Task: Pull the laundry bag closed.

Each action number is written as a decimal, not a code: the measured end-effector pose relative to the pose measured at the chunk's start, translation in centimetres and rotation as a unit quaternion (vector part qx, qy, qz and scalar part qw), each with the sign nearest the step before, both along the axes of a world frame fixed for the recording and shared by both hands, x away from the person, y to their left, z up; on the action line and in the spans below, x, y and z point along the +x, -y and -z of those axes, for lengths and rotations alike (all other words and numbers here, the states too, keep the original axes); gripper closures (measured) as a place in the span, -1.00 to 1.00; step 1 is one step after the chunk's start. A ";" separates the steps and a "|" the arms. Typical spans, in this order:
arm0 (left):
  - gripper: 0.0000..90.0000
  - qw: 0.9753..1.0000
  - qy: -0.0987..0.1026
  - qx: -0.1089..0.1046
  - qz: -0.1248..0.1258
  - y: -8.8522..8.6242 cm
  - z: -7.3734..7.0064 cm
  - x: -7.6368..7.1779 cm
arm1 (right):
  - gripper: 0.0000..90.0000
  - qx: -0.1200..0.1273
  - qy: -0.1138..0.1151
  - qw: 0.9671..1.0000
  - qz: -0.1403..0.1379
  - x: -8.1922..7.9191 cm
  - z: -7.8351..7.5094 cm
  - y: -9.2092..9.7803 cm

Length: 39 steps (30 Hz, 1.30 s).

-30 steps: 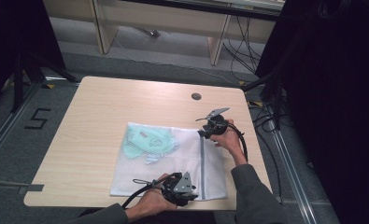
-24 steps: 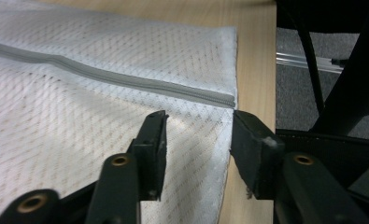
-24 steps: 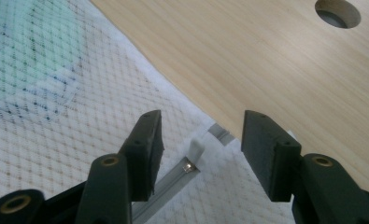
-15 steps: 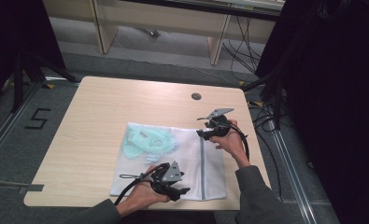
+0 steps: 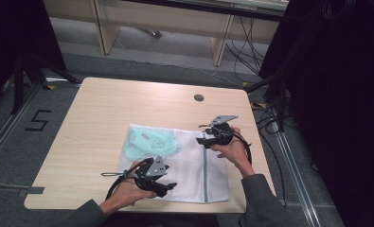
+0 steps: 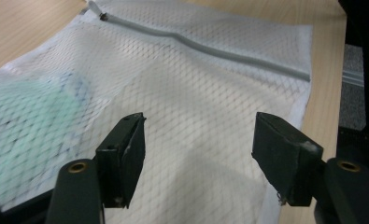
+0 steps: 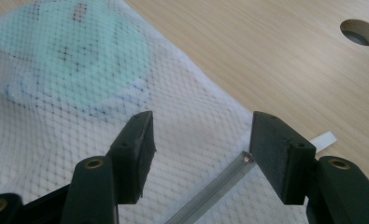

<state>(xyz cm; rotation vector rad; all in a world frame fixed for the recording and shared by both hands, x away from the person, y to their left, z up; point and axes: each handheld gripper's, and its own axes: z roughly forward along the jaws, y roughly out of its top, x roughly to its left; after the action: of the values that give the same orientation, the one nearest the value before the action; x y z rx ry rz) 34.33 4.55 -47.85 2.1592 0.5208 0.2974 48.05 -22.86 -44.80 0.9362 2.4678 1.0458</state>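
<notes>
From the high view: a white mesh bag lies flat on the worktop, toward the person's side, with a green garment tucked in its far-left part. The left gripper hovers over the bag's near edge, the right gripper at the far end of the zipper. The garment is inside, so the loading looks done; the zipper looks drawn along its length, and what's left, I'd judge, is finishing off at the pull.

Over to the left gripper view: jaws spread wide, nothing between them, the left gripper hanging above plain mesh. Here the zipper runs as a closed grey line to the pull at the far corner, a detail the high view is too coarse to give. The garment is a green blur under the net.

Now the right gripper view: jaws spread here too, the right gripper poised just over the zipper's end, gripping nothing. The pull tab pokes out past the bag's edge beside the right jaw. The garment shows sharply, printed pattern and all, and a round hole in the worktop sits beyond.
</notes>
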 end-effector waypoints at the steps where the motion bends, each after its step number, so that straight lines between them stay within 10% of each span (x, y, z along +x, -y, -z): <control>1: -0.25 1.000 0.006 0.002 -0.008 -0.5 -0.1 0.1 | -0.10 0.003 0.001 1.000 -0.004 -0.2 0.0 0.1; 6: -0.25 0.999 -0.011 -0.021 -0.036 -2.1 -0.4 0.0 | -0.14 0.018 -0.012 1.000 0.000 -1.4 0.0 0.4; 39: -0.62 0.996 -0.010 -0.007 -0.091 -6.6 -1.0 -1.6 | -0.36 0.009 -0.026 0.999 -0.029 -8.4 0.9 1.0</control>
<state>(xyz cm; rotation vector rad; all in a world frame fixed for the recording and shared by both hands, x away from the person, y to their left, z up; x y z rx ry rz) 32.71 11.12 -46.86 2.1063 0.7306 0.3700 39.69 -23.86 -45.70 0.9134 2.5470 1.0758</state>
